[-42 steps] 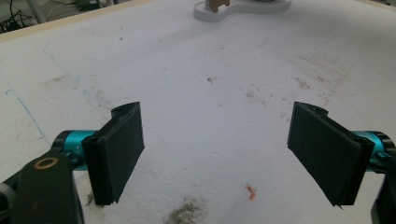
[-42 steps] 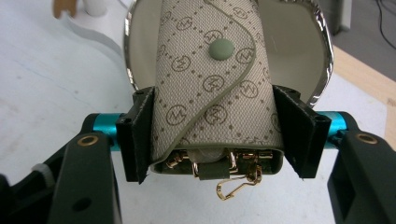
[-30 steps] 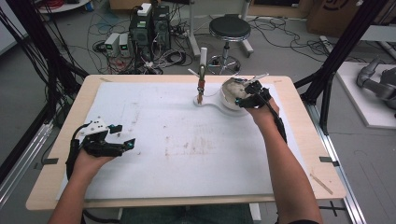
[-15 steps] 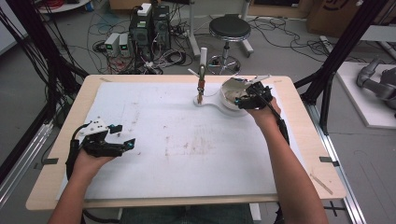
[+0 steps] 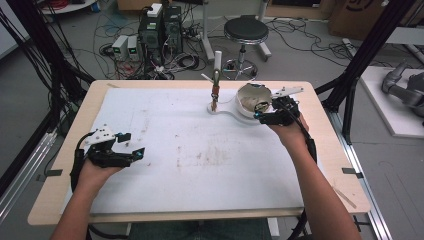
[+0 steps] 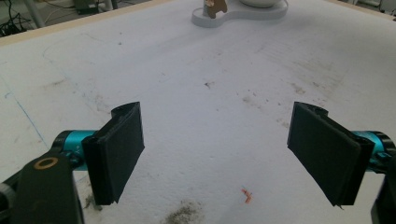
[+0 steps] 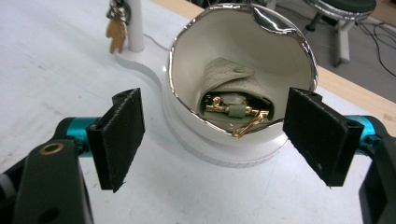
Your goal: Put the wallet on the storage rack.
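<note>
We see a white bowl (image 7: 243, 60) with a silver rim standing on a white stand (image 5: 226, 106) at the far side of the table (image 5: 60, 165). Inside the bowl lies a beige key pouch (image 7: 229, 77) with a snap button, folded over, and under its flap a bunch of gold-coloured clips (image 7: 233, 114) on a grey-green holder. One gold clip leans on the bowl's near rim. The bowl tilts toward the right gripper's camera, so we look straight into it.

A slim white post (image 5: 217, 59) rises from the stand's smaller end, just left of the bowl. From it hangs a small brown tag (image 7: 115, 31) with some metal rings above it.

Our right gripper (image 5: 267, 114) is just in front of the bowl, at its near right edge. Its jaws have just been opening and now stand wide apart with nothing between the pads; in the right gripper view the bowl sits beyond and between them, untouched. The pouch is in the bowl, past the jaw tips.

Our left gripper (image 5: 131, 147) rests low over the white mat (image 5: 200, 170) at the near left, well apart from the stand. Its jaws are spread wide and hold nothing. Between them the mat shows grey smudges and a small orange scrap (image 6: 247, 196).
</note>
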Demonstrator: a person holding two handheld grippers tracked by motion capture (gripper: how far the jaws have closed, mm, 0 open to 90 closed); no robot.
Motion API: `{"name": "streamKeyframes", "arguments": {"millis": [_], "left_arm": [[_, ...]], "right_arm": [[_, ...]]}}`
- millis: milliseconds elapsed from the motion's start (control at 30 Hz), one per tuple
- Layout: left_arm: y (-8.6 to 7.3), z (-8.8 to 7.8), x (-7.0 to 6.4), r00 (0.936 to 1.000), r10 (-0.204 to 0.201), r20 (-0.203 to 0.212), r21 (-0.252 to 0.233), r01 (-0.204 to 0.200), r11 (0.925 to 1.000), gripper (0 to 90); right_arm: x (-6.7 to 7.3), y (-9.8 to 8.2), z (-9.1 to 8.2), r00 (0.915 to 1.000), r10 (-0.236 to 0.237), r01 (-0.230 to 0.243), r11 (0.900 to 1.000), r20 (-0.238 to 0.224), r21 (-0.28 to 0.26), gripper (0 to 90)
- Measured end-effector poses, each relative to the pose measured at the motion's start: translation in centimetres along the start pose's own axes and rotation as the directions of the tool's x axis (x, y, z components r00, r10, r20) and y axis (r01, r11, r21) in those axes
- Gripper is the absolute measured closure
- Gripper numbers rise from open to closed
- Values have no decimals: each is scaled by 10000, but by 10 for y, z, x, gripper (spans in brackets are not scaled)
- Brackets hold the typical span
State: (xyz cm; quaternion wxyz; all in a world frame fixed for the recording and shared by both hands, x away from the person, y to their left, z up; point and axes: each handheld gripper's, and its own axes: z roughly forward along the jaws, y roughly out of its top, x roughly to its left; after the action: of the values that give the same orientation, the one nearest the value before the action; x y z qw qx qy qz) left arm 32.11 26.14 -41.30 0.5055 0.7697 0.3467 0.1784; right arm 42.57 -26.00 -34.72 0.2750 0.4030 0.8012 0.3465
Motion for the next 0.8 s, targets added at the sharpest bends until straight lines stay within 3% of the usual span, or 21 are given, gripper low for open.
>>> {"name": "streamKeyframes", "arguments": {"millis": [433,800], "left_arm": [[3,9,-2,9997,-7,246,-265,14,9996,185],[3,10,-4,9999,-29,165,-385,35,9993,185]], "right_arm": [[11,-29,-18,9980,266,-312,9962,-581,-809,212],[25,-62,-31,9941,451,-578,9899,-984,-1293,211]]}}
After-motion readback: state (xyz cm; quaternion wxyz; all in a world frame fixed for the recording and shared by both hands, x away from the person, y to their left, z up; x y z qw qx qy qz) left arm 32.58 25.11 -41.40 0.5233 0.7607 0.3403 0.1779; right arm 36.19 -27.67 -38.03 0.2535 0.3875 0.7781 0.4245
